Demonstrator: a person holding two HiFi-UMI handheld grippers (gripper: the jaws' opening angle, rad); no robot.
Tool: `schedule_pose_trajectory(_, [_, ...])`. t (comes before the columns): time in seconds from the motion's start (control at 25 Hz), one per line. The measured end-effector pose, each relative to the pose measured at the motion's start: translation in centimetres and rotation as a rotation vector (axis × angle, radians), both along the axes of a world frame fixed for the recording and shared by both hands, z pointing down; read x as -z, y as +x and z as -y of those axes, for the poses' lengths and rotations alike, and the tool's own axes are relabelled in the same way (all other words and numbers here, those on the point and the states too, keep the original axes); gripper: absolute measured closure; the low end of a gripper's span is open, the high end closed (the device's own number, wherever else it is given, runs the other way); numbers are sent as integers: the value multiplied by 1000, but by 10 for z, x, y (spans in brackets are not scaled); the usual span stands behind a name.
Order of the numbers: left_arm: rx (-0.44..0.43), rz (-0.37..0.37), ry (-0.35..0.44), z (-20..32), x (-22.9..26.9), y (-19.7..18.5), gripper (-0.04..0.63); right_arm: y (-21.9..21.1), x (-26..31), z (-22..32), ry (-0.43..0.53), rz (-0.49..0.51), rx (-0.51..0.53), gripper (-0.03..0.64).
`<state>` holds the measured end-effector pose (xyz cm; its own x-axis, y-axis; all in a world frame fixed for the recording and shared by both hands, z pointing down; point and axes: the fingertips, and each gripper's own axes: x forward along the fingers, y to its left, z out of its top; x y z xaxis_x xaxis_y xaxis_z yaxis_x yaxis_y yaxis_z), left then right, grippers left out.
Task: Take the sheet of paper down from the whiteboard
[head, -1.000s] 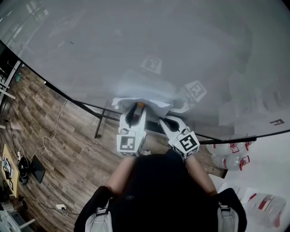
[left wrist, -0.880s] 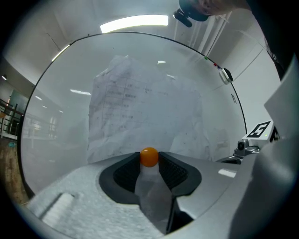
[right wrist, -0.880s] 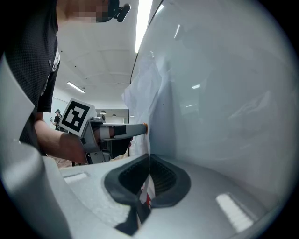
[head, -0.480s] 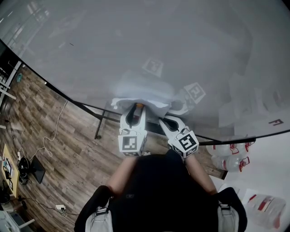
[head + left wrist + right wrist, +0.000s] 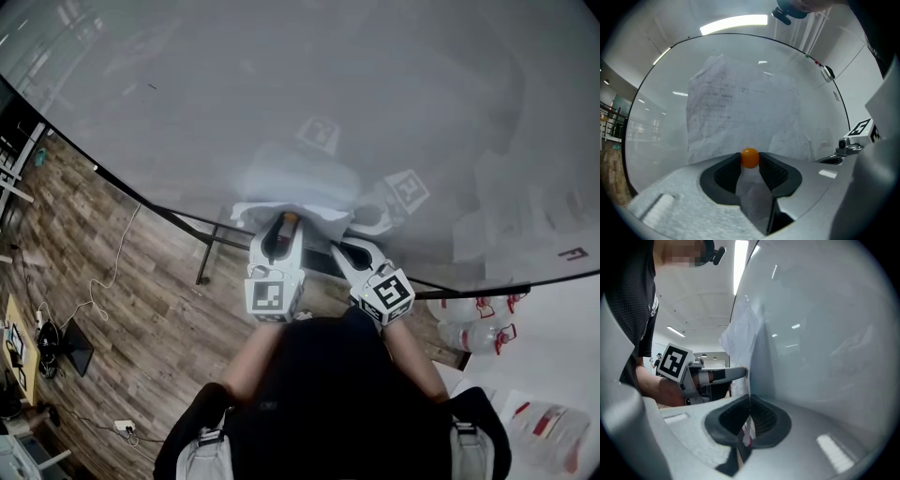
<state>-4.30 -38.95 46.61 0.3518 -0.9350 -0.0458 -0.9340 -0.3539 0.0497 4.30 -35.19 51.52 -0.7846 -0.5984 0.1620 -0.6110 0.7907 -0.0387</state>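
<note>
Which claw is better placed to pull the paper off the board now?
Right. The right claw is shut on the edge of the paper, so it can likely draw it away. The left claw is shut on the orange magnet, not the paper.

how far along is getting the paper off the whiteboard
Done: nothing is off yet; the sheet still hangs on the whiteboard.
In hand: the left tongs are shut on the orange knob at the sheet's lower edge, probably what pins it. The right tongs pinch the sheet's side edge.
Left: pull the knob free, then draw the sheet away from the board.
</note>
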Motion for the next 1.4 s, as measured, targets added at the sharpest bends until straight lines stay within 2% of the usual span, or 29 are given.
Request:
schedule_pose_trajectory(0.2, [-15,-8,-27,-11,-7,-1,462,-3,-1,-4,-2,4,-2,612])
schedule_pose_trajectory(0.48, [10,4,-33,-27,-16,-16,462,-8,-6,-12,-19,10,-11,612])
schedule_pose_trajectory(0.88, [2,-43,-58,-50,-23,-31,462,-12,-8,-29,-20,-18,-22,612])
schedule_pose_trajectory(1.2, [18,-30,-45,-78,-13,-16,462,5,3,-57,0,-18,-2,612])
schedule_pose_trajectory(1.4, [-1,-12,-57,-121,-13,19,462,38,1,-97,-6,-22,-18,612])
